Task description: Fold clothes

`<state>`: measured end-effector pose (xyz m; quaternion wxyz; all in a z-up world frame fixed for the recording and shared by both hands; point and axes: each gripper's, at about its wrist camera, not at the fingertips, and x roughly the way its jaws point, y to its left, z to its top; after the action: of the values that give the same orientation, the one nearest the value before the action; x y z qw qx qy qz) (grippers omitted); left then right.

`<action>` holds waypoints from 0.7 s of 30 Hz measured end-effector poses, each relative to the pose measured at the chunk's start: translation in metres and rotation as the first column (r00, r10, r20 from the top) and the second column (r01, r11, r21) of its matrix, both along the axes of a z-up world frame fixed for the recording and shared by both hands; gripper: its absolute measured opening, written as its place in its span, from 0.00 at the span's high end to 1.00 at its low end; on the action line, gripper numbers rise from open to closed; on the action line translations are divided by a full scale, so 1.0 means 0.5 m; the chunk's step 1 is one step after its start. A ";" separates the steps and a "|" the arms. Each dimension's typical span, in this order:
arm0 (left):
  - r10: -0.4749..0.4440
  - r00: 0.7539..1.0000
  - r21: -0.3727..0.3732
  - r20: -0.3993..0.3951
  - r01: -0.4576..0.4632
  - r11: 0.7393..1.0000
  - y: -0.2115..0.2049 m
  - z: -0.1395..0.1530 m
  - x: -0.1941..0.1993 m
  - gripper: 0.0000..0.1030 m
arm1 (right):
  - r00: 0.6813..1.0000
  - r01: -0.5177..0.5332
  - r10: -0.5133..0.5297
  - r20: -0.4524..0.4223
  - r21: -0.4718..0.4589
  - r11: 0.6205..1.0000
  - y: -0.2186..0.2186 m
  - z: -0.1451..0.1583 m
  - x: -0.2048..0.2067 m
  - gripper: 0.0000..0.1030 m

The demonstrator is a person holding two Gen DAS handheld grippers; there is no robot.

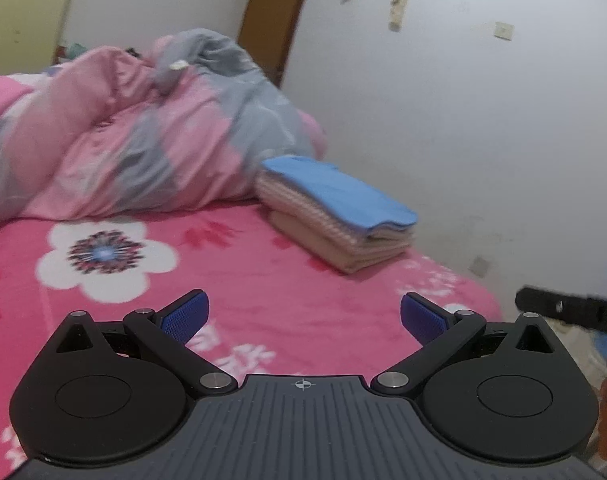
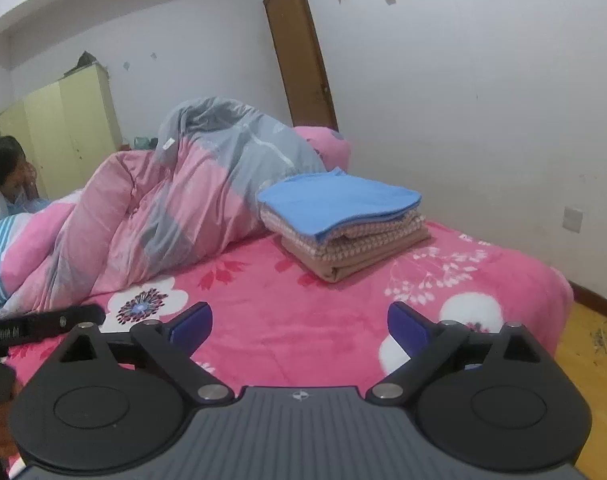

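My left hand-held gripper is wide open with nothing in it. My right hand-held gripper is wide open and empty too. Both hang over the pink flowery bed. Farther back, the pile of folded clothes sits on the bed near the wall, blue one on top. A big crumpled quilt lies just beside the pile.

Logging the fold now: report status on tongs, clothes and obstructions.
Left tongs open, empty. Right tongs open, empty. Folded stack, blue piece on top, sits on the pink bedspread beside the heaped quilt. Nothing between tongs and stack.
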<state>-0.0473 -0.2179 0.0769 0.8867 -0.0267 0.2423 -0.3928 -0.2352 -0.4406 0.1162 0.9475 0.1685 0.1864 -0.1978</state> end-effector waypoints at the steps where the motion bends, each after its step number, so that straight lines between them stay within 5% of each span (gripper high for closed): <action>1: 0.012 1.000 -0.001 0.002 -0.012 1.000 0.013 -0.001 -0.011 0.00 | 1.000 0.003 -0.003 0.003 0.008 1.000 0.008 -0.002 0.007 0.03; 13: 0.131 0.991 0.171 -0.008 -0.128 0.977 0.049 -0.074 -0.038 0.00 | 0.986 0.115 -0.119 -0.115 -0.045 0.992 0.101 -0.007 0.072 0.00; 21: 0.077 0.997 0.190 0.007 -0.077 0.979 0.059 -0.092 -0.039 0.00 | 0.958 0.179 -0.211 -0.193 -0.173 0.969 0.161 -0.013 0.102 0.00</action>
<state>-0.0666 -0.1882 0.0309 0.8996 0.0488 0.2780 -0.3333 -0.1840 -0.3601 0.1095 0.9085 0.0908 0.2520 -0.3209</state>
